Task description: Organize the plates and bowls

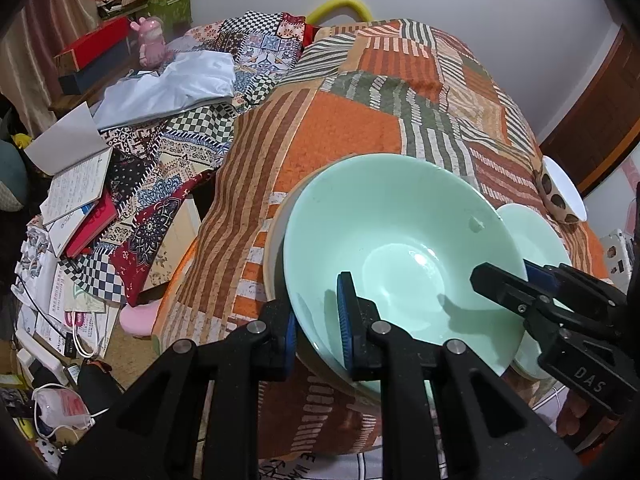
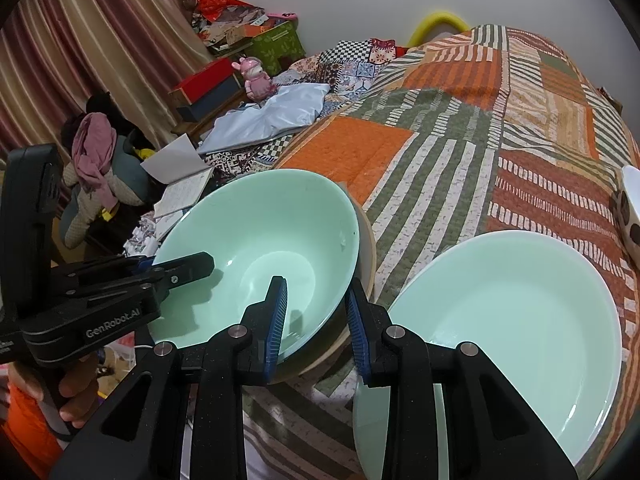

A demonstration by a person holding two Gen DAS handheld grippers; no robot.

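A mint green bowl (image 1: pixel 400 240) (image 2: pixel 260 240) sits nested in a beige bowl (image 1: pixel 274 248) (image 2: pixel 368 248) on the quilted bed. My left gripper (image 1: pixel 316 320) (image 2: pixel 176 266) is shut on the green bowl's near-left rim, one blue pad inside and one outside. My right gripper (image 2: pixel 316 312) (image 1: pixel 516 276) is shut on the opposite rim in the same way. A mint green plate (image 2: pixel 512 320) (image 1: pixel 536 240) lies flat on the quilt just right of the bowls. A white bowl with brown spots (image 1: pixel 560 196) (image 2: pixel 630 216) stands beyond the plate.
The orange, green and striped quilt (image 1: pixel 352 120) (image 2: pixel 440 140) stretches away behind the bowls. To the left lie an open notebook (image 1: pixel 76 184), books, a pale cloth (image 1: pixel 168 88), a pink figurine (image 1: pixel 151 42) and boxes. A hand (image 2: pixel 76 400) holds the left gripper's handle.
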